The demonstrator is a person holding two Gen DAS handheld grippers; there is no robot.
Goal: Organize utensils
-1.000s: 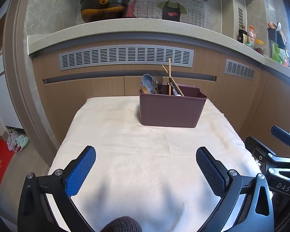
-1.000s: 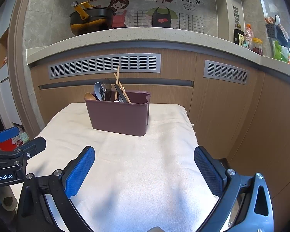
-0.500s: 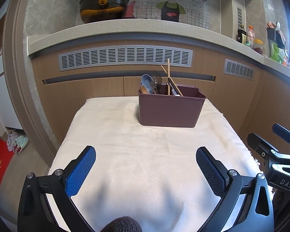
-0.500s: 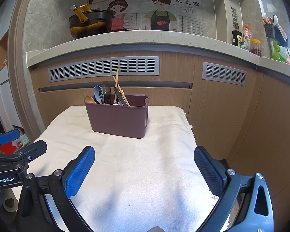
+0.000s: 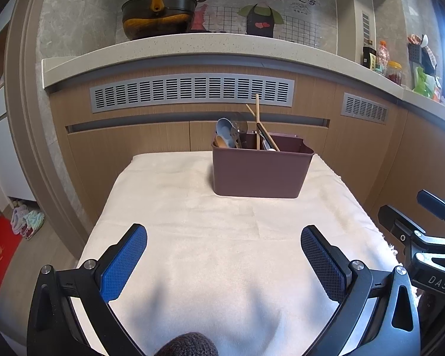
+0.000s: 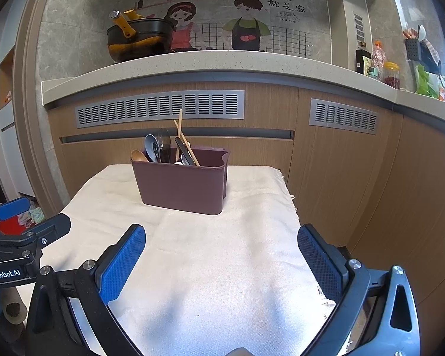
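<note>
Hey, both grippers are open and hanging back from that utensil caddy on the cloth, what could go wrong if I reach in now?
1. The chopsticks lean crossed above the caddy; grabbing one may drag the other out.
2. The spoons sit packed at one end, so wide fingers might snag several.
3. The caddy rests on loose cloth; a sideways pull could slide or tip it.

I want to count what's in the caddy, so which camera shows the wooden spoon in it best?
The right wrist view: the wooden spoon stands clear at the left end of the maroon caddy, its bowl fully visible. In the left wrist view the spoon is partly hidden behind the caddy rim and crowded by the blue spoon.
</note>
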